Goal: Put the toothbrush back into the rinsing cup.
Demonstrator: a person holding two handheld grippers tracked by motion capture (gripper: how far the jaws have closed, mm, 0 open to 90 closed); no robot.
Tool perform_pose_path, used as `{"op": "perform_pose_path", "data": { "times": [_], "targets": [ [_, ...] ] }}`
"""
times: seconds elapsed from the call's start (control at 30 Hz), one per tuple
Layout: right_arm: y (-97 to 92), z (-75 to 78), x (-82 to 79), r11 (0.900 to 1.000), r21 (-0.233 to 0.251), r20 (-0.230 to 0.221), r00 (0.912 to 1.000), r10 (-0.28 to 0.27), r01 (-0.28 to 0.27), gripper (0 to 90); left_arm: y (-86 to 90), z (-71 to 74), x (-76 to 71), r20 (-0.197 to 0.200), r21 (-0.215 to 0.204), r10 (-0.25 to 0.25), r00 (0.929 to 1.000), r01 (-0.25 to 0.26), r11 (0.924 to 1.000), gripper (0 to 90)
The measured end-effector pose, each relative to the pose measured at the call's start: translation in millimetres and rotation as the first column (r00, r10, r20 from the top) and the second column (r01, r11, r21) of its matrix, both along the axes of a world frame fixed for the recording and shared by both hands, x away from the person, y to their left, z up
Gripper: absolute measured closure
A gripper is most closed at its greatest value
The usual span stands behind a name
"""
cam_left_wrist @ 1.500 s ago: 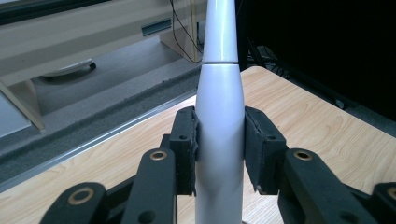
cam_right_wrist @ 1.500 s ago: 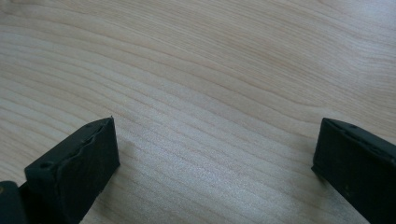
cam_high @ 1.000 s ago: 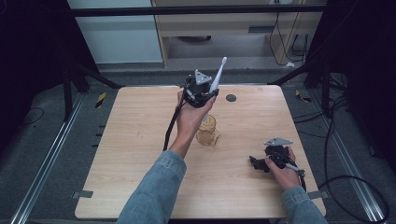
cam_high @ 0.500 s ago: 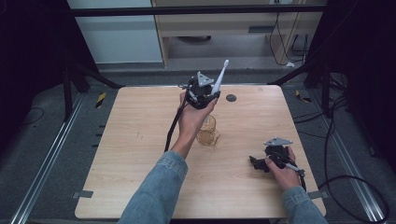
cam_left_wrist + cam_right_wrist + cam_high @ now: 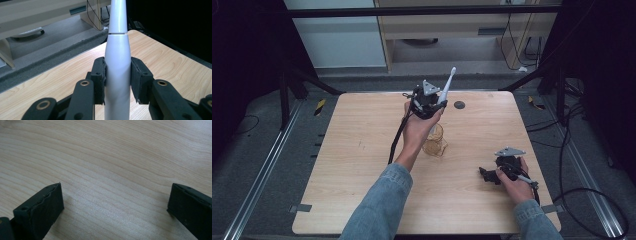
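A white electric toothbrush [image 5: 446, 86] [image 5: 118, 62] stands upright in my left gripper [image 5: 432, 102] [image 5: 117, 75], whose black pads press on its handle from both sides. The brush head points up and away, above the far middle of the table. Just below that hand stands a clear amber glass cup [image 5: 434, 141]; the toothbrush's lower end hangs over it. My right gripper [image 5: 486, 175] [image 5: 115, 202] rests low over the wooden table near its front right, jaws wide apart with bare wood between them.
The light wooden table [image 5: 352, 150] has a small dark round mark [image 5: 459, 105] near its far edge. Black frame legs and cables stand around the table; a cabinet is behind it.
The left hand with the toothbrush has barely shifted above the cup. The right gripper has stayed where it was.
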State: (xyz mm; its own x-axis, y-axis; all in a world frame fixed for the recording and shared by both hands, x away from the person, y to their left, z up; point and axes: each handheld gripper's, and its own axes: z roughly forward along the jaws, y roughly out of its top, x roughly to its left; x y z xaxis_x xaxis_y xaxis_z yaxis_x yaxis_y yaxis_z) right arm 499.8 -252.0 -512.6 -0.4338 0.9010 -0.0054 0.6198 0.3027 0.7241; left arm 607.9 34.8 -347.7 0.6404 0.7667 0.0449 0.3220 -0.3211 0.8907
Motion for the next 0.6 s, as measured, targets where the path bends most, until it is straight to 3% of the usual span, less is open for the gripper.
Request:
{"op": "perform_pose_path", "data": {
  "times": [0.6],
  "targets": [
    [-0.1, 0.0, 0.0, 1.0, 0.0, 0.0, 1.0, 0.001, -0.001, 0.3, 0.8, -6.4, 0.7, 0.001, 0.0, -0.016, 0.9999, 0.016, 0.9999, 66.7]
  ]
}}
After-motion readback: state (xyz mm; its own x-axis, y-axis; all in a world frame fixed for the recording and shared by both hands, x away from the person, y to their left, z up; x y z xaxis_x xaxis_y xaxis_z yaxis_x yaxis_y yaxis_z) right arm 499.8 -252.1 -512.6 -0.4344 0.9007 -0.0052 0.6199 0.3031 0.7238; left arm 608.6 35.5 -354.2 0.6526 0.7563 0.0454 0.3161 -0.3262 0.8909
